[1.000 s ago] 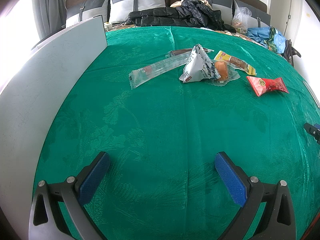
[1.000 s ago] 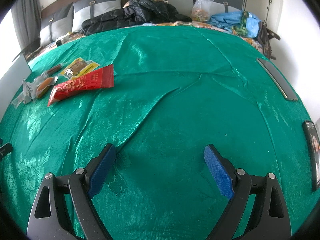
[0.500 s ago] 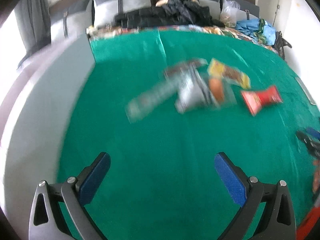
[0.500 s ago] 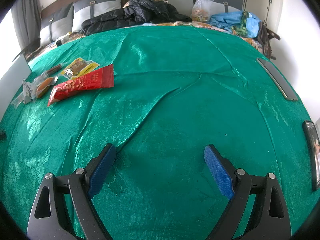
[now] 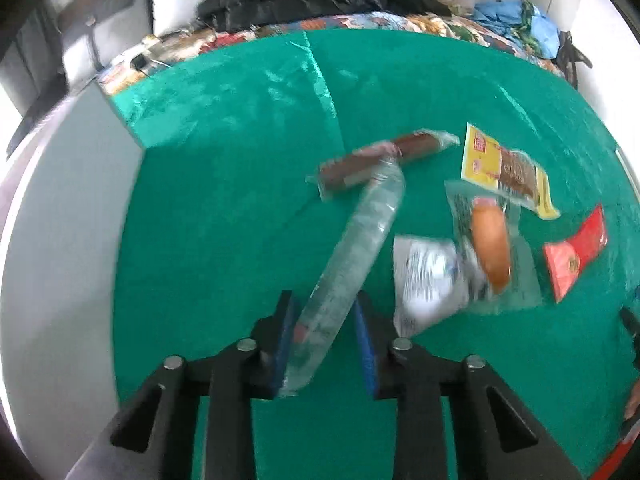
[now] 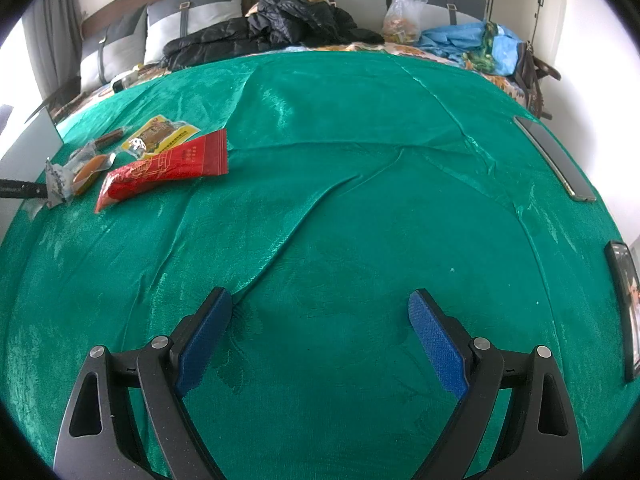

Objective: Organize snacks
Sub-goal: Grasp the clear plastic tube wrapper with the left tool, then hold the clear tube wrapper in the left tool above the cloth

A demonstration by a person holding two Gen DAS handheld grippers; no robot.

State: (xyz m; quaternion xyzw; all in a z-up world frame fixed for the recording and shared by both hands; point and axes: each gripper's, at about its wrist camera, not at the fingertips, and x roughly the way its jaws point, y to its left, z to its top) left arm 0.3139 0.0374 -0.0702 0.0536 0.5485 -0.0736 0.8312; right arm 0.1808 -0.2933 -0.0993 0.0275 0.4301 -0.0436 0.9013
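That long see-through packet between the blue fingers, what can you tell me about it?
The long clear packet is a slim tube of see-through, slightly frosted plastic, with something reddish showing near its lower end. It lies slanted on the green cloth, running up and to the right. The left gripper is shut on its lower end, a blue-padded finger on either side. Its far end overlaps a brown sausage-like stick in its own wrapper. The picture is blurred, so no print can be read.

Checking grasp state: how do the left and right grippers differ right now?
The left gripper has its jaws nearly together with a long clear snack packet between its pads; the right gripper stands wide open and empty. The left is among the snacks, the right over bare green cloth. Both have blue pads.
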